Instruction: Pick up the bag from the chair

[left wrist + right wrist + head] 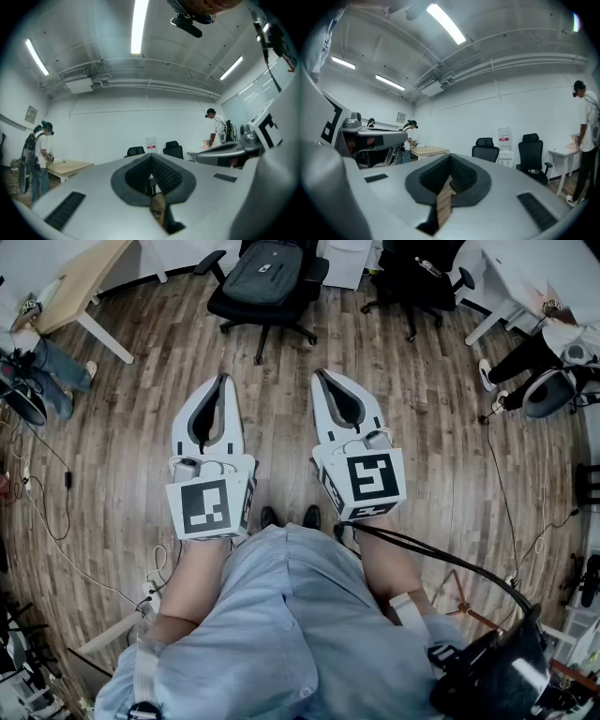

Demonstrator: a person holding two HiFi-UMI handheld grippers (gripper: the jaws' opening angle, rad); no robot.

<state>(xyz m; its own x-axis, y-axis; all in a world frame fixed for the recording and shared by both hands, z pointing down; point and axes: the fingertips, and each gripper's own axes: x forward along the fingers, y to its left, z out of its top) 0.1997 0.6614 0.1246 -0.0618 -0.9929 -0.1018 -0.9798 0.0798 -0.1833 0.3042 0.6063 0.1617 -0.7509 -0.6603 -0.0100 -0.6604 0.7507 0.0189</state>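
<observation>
Right now both of my tools hang in front of me over the wooden floor (131,427), side by side and pointing ahead. My left gripper (222,381) has its fingers pressed together at the tips, and nothing sits in the dark-padded hollow behind them; its own view shows only a sliver of floor through the slit. My right gripper (320,375) is the same, tips meeting and empty, with floorboards showing in the narrow gap. The marker cubes (208,507) sit near my wrists, above my shoes.

The bag (263,271), dark grey, lies flat on the seat of a black office chair (272,307) straight ahead of my left gripper, well apart from both sets of tips. A second black chair (417,282) stands to its right. A wooden table (80,282) is off to the far left, a white desk (525,277) off to the far right, and thin cables (42,484) trail across the floor on my left.
</observation>
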